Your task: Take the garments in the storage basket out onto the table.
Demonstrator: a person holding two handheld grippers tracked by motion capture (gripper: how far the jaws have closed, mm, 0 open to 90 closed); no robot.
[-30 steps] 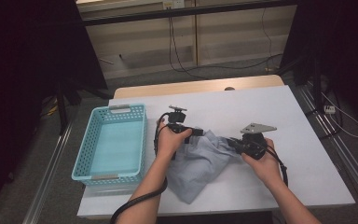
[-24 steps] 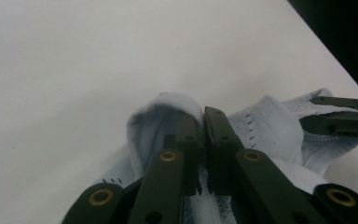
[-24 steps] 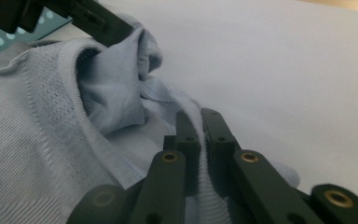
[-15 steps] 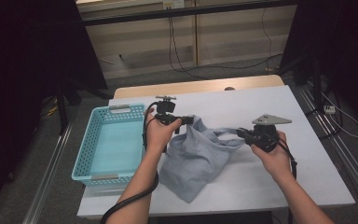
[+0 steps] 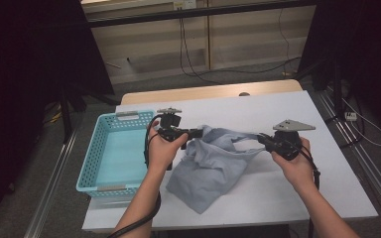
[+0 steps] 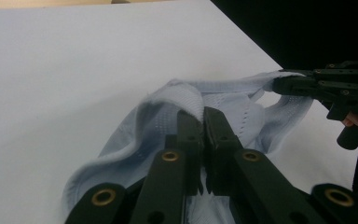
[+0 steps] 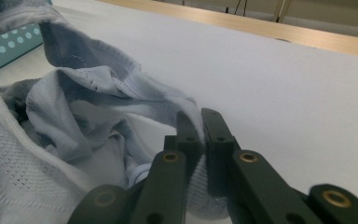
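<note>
The pale blue mesh garment [image 5: 211, 166] hangs between the two grippers near the middle of the white table [image 5: 278, 106], its upper edge pulled into a taut band while the loose bulk sags down and rests on the tabletop toward the near edge. It is held this way, I judge, to open it out — two pinched points drawn left and right so the cloth spreads instead of staying bunched.

The left gripper [image 5: 198, 133] sits at the left end of that band, just right of the basket, its jaws clamped together on a fold of the fabric; in the left gripper view the pads [image 6: 189, 128] press a ridge of mesh between them. The right gripper [image 5: 262, 140] holds the opposite end, to the right, its jaws likewise pinched tight on a narrow strip — the right gripper view shows the cloth wrapped round the fingertips [image 7: 189, 126]. Both are raised clear of the table, so gravity helps the garment unfurl.

The turquoise perforated basket [image 5: 92, 166] stands at the left edge of the table, close beside the left hand [image 5: 161, 148] — probably where the garment is meant to go or came from. The right hand [image 5: 292, 161] is well apart from it.
</note>
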